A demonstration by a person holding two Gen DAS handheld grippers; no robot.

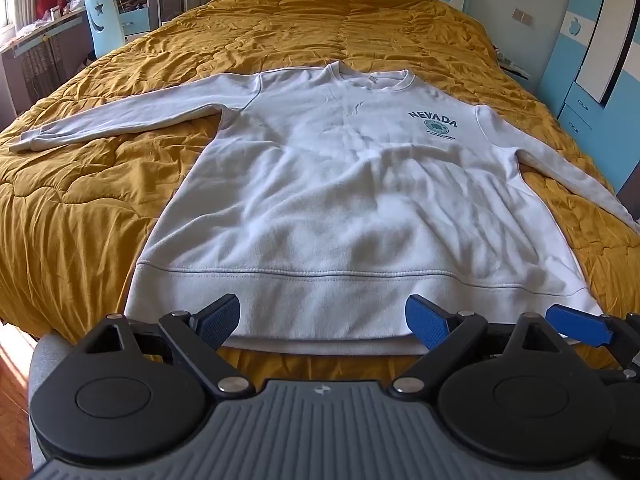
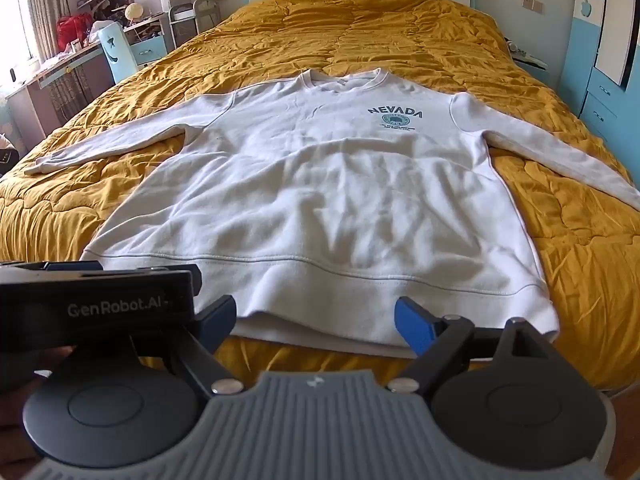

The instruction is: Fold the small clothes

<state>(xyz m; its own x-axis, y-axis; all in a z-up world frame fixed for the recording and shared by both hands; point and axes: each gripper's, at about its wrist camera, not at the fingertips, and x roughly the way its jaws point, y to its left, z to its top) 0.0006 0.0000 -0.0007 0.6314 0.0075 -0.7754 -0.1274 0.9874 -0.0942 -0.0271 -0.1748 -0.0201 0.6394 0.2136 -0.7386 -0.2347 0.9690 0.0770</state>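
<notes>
Both claws stood wide apart and gripped nothing, the left claw [image 1: 322, 322] and right claw [image 2: 316, 322] hovering side by side at the near hem of the white sweatshirt [image 1: 352, 200]; it lay flat, sleeves spread, on the mustard bed quilt [image 1: 100, 184].
</notes>
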